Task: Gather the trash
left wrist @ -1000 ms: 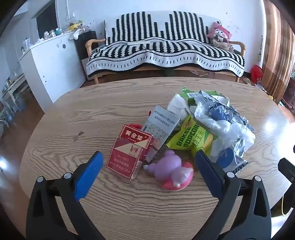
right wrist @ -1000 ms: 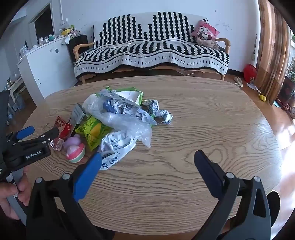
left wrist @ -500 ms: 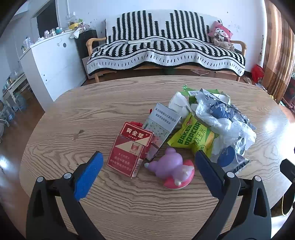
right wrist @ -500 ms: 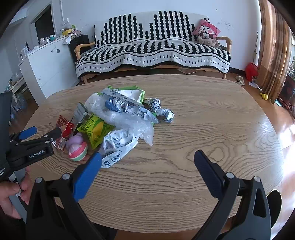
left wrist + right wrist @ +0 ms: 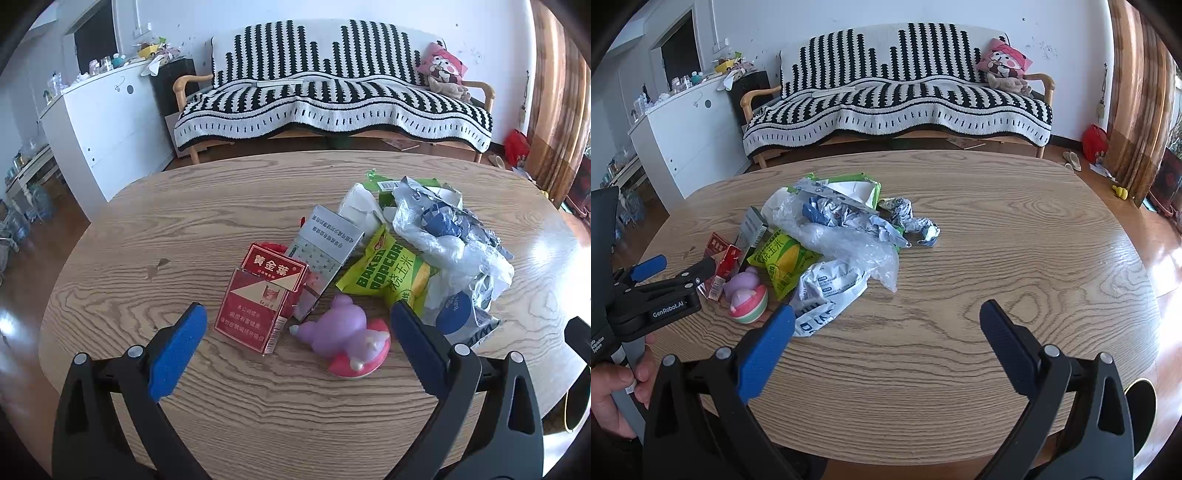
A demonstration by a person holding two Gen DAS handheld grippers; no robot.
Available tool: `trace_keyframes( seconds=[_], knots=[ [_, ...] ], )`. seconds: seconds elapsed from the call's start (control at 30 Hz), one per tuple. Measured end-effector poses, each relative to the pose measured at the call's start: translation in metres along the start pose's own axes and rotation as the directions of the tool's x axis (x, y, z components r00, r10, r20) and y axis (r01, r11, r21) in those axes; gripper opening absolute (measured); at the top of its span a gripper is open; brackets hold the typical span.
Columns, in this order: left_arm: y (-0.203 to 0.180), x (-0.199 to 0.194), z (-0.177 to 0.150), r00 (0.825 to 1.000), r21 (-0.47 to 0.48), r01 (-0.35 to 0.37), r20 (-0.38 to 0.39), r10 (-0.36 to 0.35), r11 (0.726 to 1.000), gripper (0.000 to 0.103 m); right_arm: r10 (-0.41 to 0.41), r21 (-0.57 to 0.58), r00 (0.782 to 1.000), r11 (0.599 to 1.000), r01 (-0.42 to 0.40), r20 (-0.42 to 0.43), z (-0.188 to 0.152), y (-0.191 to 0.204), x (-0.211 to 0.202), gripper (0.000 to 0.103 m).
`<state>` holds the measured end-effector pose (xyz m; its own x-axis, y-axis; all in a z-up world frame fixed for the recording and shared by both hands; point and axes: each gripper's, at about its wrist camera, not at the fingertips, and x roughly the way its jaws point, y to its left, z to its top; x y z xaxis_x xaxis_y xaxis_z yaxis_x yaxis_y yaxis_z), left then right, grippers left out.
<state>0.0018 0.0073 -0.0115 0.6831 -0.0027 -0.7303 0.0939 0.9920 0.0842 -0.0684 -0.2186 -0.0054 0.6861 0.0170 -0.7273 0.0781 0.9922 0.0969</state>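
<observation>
The trash pile (image 5: 413,240) sits on the wooden table (image 5: 184,229). The left gripper (image 5: 295,332) is spread wide, holding nothing, just in front of a red box (image 5: 258,299) and a purple toy (image 5: 340,328). The right gripper (image 5: 886,325) is spread wide too, near a white wrapper (image 5: 827,288).
</observation>
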Motion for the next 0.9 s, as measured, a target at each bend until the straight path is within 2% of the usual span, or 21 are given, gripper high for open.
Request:
trace_keyframes(
  seconds=[0.9],
  knots=[
    [0.0010,0.0005,-0.0001,1.000,0.000,0.002,-0.002,-0.002,1.000,0.097,0.004,0.003,1.000,1.000,-0.004,0.001,0.0005,-0.0004,-0.0017,0.097]
  ],
)
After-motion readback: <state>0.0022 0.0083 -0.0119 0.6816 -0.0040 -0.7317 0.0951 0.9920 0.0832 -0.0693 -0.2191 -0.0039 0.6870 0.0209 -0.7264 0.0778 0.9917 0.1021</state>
